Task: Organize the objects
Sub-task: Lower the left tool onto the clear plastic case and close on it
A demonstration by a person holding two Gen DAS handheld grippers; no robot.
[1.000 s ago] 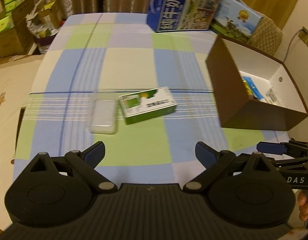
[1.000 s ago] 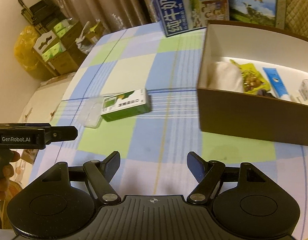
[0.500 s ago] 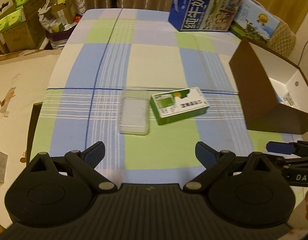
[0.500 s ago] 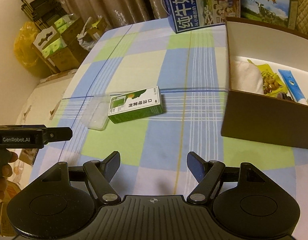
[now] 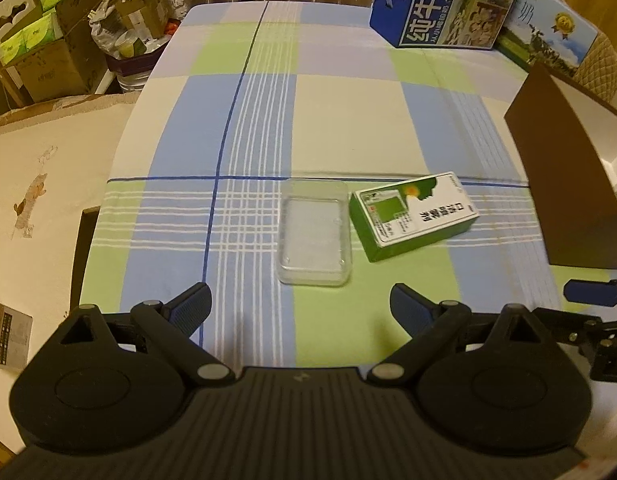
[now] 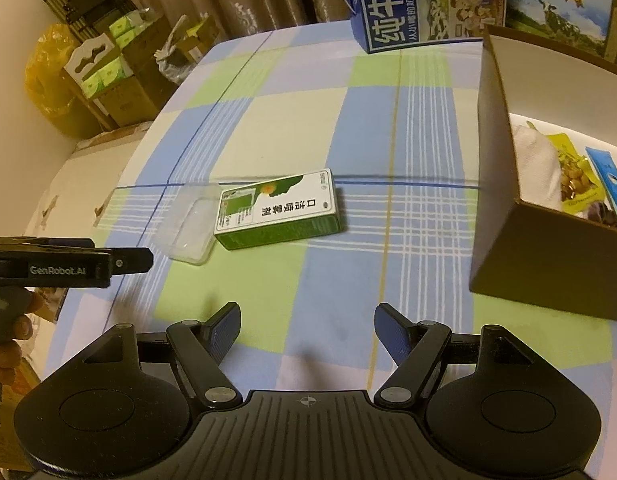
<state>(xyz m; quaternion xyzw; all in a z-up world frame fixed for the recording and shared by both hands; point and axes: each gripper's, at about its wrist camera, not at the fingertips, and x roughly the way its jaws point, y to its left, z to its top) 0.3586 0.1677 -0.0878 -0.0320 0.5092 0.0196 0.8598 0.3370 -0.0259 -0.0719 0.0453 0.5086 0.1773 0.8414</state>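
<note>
Checked cloth in blue, green and cream covers the table (image 5: 244, 128), with curtains and stacked cartons behind it. Nearest are two tools: the left tool (image 5: 300, 306) and the right tool (image 6: 307, 330), each with its fingers spread wide over bare cloth and pinching nothing; the right view also catches the left tool from the side, with part of a hand (image 6: 10, 336) on its grip, mostly cut off by the frame edge. Ahead of them lie two loose things, just beside each other: one clear tray (image 5: 314, 236), hard to make out against the cloth, and one green box (image 5: 414, 216) to its right, lying flat and slightly askew. Right of these stands one brown box (image 6: 548, 280), open on top and cut off by the frame; inside show a white bundle (image 6: 534, 168), a yellow packet (image 6: 568, 172) and a blue packet (image 6: 610, 178), with more hidden by its wall. At the far edge stand two milk cartons (image 5: 448, 4), side by side, their tops cropped.
</note>
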